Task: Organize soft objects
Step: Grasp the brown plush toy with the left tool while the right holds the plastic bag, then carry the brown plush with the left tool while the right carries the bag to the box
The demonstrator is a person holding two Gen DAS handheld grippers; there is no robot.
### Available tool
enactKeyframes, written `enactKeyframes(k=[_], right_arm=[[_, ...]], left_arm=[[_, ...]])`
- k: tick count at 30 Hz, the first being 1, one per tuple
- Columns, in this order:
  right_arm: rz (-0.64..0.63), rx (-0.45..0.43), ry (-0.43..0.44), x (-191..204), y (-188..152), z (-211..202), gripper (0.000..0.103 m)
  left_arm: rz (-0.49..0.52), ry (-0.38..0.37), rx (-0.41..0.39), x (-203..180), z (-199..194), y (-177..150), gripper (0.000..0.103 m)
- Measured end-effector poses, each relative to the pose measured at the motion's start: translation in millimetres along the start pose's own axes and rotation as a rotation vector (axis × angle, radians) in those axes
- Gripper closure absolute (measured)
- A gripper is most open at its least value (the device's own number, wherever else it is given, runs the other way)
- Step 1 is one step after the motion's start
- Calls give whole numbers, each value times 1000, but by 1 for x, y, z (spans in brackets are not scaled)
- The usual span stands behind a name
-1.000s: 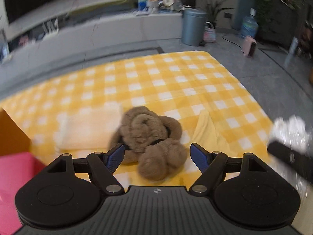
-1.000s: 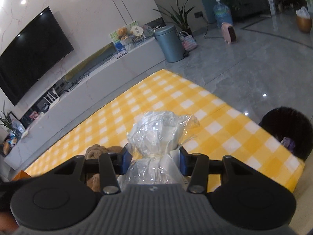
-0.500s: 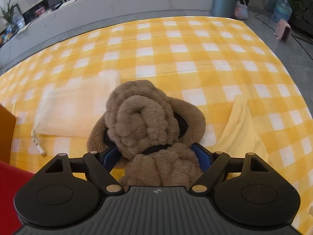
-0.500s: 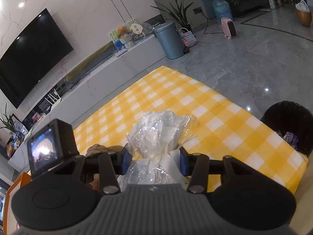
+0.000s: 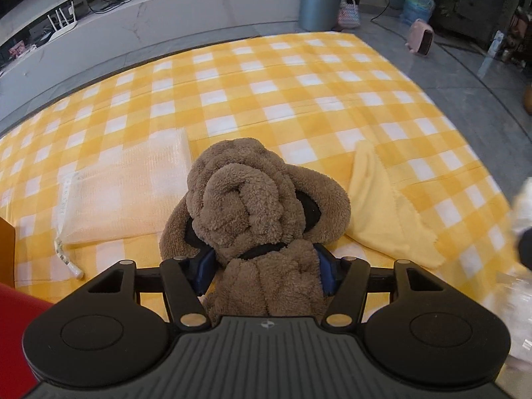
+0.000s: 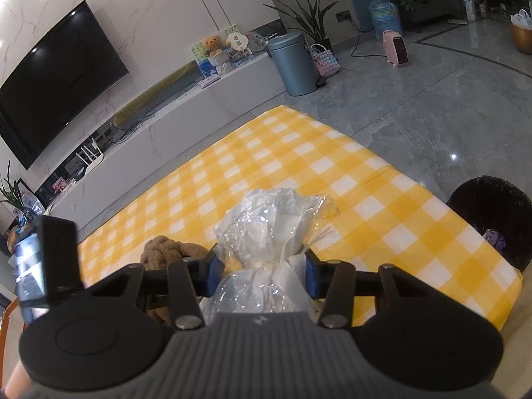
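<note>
A brown plush bundle with black trim lies on the yellow checked cloth. My left gripper points down over its near end, jaws closing, and both blue pads touch the plush. In the right wrist view the same bundle shows at lower left, beside the left gripper's camera block. My right gripper hangs above the cloth, shut on the tied neck of a clear plastic bag with white stuff inside.
A cream mesh pouch lies left of the plush and a pale yellow cloth to its right. A red box with an orange edge stands at the near left. A black waste basket stands off the table's right edge.
My left gripper has dropped onto the plush bundle and its jaws have narrowed from wide apart to touching it on both sides. The right gripper and its bag have stayed still.
</note>
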State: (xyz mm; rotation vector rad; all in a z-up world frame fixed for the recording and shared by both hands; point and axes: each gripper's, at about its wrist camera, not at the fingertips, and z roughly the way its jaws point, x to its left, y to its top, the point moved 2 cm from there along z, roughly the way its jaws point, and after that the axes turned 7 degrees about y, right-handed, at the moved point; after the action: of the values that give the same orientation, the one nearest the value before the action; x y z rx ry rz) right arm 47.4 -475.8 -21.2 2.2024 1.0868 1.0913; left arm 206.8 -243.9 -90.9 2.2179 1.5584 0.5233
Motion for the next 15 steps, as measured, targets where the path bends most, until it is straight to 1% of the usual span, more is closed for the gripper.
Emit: enactKeyframes(k=[4,9,12,15], right_arm=[[-9,8,-9,1,0,2,55],[-19,9,-23,4,1,4,56],[-60,10,-36,15,0,7,56],[-102,4,-27,29,-2,7,56]], left_arm=[[18,-8,-43,2,-24,-1,35],[29,-66,-107,11,-66,-4,35],[2,-94,-138,25,-94,-7,35],[-27,-97,-170,45,-122,-10,35]])
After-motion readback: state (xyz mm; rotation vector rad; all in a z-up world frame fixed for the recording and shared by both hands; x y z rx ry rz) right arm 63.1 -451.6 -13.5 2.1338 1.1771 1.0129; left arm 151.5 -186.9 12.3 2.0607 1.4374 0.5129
